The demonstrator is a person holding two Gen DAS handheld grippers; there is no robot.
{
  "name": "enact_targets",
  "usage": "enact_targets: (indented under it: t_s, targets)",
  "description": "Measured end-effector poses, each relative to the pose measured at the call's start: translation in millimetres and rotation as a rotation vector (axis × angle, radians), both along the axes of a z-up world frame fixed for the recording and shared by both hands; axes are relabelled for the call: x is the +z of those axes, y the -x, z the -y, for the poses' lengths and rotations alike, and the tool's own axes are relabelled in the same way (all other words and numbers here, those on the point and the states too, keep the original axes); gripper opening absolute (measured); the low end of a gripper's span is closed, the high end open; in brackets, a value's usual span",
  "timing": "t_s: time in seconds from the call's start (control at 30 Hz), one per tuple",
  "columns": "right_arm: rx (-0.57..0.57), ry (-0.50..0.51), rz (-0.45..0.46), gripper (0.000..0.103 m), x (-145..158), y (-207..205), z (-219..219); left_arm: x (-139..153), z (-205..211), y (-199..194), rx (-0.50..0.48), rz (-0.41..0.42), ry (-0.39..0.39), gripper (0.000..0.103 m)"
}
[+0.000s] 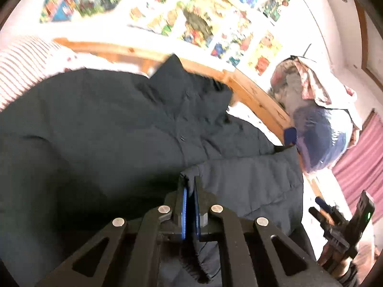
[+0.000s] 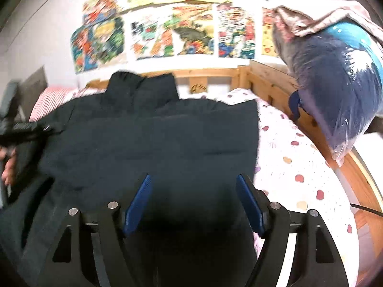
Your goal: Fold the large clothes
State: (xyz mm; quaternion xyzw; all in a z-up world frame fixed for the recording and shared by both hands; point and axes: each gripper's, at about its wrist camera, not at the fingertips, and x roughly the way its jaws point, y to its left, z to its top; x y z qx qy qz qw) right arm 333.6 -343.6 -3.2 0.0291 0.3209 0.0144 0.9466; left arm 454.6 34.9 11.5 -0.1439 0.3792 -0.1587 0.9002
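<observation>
Dark puffer jacket [image 2: 153, 138] lies spread across the bed's heart-print sheet [image 2: 294, 167], its stand-up collar up at twelve o'clock against the wooden bed frame [image 2: 265, 76]. From the right wrist view it fills the middle of the mattress, one side already laid over toward the centre so a straight edge runs down at about two o'clock.

The left gripper [image 1: 190, 186] has its blue pads pressed together on a fold of the jacket's fabric, pinching the edge of a quilted panel that is lifted over the body of the coat. The right gripper [image 2: 192, 186] hangs just above the lower part of the jacket with its blue-padded fingers [image 2: 249, 203] spread wide, nothing between them.

At nine o'clock in the right wrist view a hand [image 2: 8, 165] grips the other tool's handle. A striped pillow [image 1: 21, 64] sits at ten o'clock in the left view. A clear plastic bag of blue bedding [image 2: 340, 91] rests on the frame at two o'clock, and comic posters [image 2: 186, 31] cover the wall behind.
</observation>
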Motion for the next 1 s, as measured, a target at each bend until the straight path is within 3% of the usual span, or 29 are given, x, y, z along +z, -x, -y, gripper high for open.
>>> enact_targets:
  t_s: [0.2,0.4,0.57,0.67,0.83,0.93,1.0]
  targets:
    - [0.062,0.033,0.0,0.068,-7,-67,-18,13,-28,15,0.136,0.002,-0.147,0.005]
    - [0.167,0.128,-0.139,0.06,-53,-116,-67,-27,-45,-6,0.188,-0.117,-0.279,0.005]
    - [0.168,0.158,-0.195,0.061,-77,-115,-78,-47,-43,-18,0.182,-0.14,-0.34,0.006]
    - [0.165,0.174,-0.198,0.061,-83,-112,-80,-54,-45,-17,0.177,-0.145,-0.33,0.008]
    - [0.157,0.191,-0.136,0.061,-68,-94,-81,-41,-65,-3,0.173,-0.125,-0.174,0.011]
    - [0.187,0.174,-0.097,0.072,-48,-81,-86,-26,-74,15,0.185,-0.112,-0.124,0.02]
    - [0.222,0.165,-0.079,0.075,-33,-72,-98,-14,-79,34,0.213,-0.088,-0.131,0.059]
